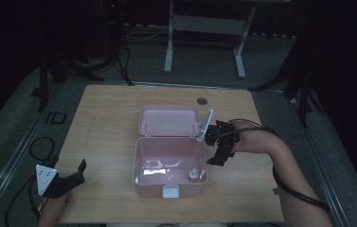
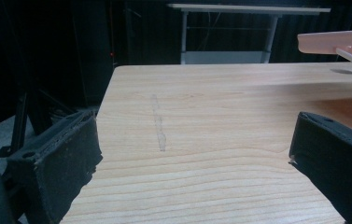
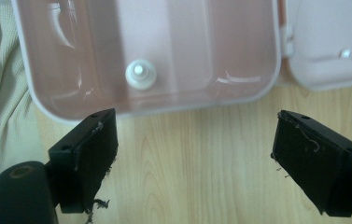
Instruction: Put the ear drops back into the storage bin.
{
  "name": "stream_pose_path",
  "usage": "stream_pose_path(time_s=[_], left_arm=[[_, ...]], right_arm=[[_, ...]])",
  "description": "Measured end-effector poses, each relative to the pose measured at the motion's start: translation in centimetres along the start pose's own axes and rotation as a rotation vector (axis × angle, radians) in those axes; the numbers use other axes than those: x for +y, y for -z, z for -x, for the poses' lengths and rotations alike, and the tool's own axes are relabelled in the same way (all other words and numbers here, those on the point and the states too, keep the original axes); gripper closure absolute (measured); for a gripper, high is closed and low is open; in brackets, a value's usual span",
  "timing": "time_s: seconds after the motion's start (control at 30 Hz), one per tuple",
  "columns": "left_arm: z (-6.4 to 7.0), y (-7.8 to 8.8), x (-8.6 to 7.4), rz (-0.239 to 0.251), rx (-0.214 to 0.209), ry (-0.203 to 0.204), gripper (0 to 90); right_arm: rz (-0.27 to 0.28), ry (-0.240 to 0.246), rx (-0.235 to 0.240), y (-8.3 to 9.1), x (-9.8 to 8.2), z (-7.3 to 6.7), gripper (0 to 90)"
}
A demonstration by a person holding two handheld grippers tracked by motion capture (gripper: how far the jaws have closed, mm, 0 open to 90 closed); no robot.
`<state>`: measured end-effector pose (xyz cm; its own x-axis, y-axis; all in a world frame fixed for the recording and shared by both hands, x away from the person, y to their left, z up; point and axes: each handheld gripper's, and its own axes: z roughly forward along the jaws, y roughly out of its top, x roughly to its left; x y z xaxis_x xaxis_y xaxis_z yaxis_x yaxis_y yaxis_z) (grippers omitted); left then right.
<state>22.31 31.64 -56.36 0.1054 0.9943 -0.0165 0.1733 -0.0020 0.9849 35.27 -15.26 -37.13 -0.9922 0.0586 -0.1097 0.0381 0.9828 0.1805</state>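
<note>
Two grippers worked around one landmark, a pale pink plastic box (image 1: 170,163) lying open on the wooden table (image 1: 110,123), its hinged lid (image 1: 169,120) folded flat behind it. A small white round knob-like piece (image 3: 140,74) sat inside the box near its front right corner, likely placed there. Just right of the box, the right gripper (image 1: 219,146) hovered with jaws wide apart and empty. Well left of the box, the left gripper (image 1: 67,182) rested open, apparently waiting its turn.
</note>
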Motion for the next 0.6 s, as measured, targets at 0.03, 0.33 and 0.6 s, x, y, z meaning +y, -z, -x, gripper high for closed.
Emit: stream_pose_path(time_s=[0.03,0.33,0.6], left_arm=[[0.0,0.0,0.0,0.001,0.000,0.000,2.0],[0.0,0.0,0.0,0.000,0.001,-0.002,1.9],[0.0,0.0,0.0,0.000,0.001,-0.002,2.0]], right_arm=[[-0.004,-0.004,-0.003,-0.1,-0.3,0.0,13.9],[0.018,-0.070,-0.002,-1.1,-3.3,0.3,13.9],[0.053,-0.113,-0.019,-3.3,-5.5,0.3,13.9]])
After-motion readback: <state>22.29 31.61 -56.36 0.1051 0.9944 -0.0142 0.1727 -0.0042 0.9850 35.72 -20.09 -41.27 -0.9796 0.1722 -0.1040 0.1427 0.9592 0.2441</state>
